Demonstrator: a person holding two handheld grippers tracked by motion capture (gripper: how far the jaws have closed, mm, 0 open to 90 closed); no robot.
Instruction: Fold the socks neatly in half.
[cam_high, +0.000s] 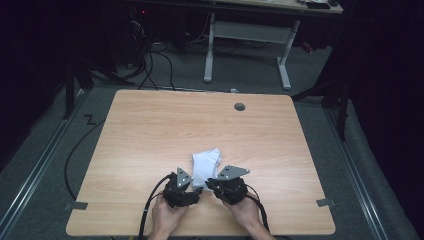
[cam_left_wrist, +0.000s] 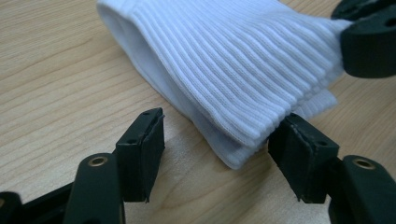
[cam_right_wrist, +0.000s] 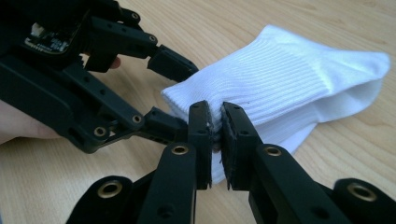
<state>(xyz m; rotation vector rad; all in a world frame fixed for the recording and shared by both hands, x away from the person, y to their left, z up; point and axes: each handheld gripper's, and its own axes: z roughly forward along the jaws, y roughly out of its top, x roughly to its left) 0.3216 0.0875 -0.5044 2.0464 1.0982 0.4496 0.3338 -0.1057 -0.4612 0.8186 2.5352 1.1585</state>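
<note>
A white ribbed sock (cam_high: 205, 164) lies folded on the wooden table (cam_high: 150, 130), near its front edge. My right gripper (cam_right_wrist: 215, 122) is shut on the sock's (cam_right_wrist: 289, 84) near cuff edge, a thin fold of fabric pinched between its pads. In the left gripper view the sock's (cam_left_wrist: 233, 60) cuff corner reaches in between the jaws of my left gripper (cam_left_wrist: 217, 135), which stands open with wide-spread jaws; its right pad sits right at the sock's edge. In the high view both grippers, left (cam_high: 192, 189) and right (cam_high: 210, 184), meet at the sock's near end, a hand behind each.
A round grommet hole (cam_high: 239, 106) sits near the table's far edge. Beyond the table stand a white desk frame (cam_high: 247, 45) and cables on the floor (cam_high: 150, 65). Metal rails (cam_high: 35, 170) run along both sides of the floor.
</note>
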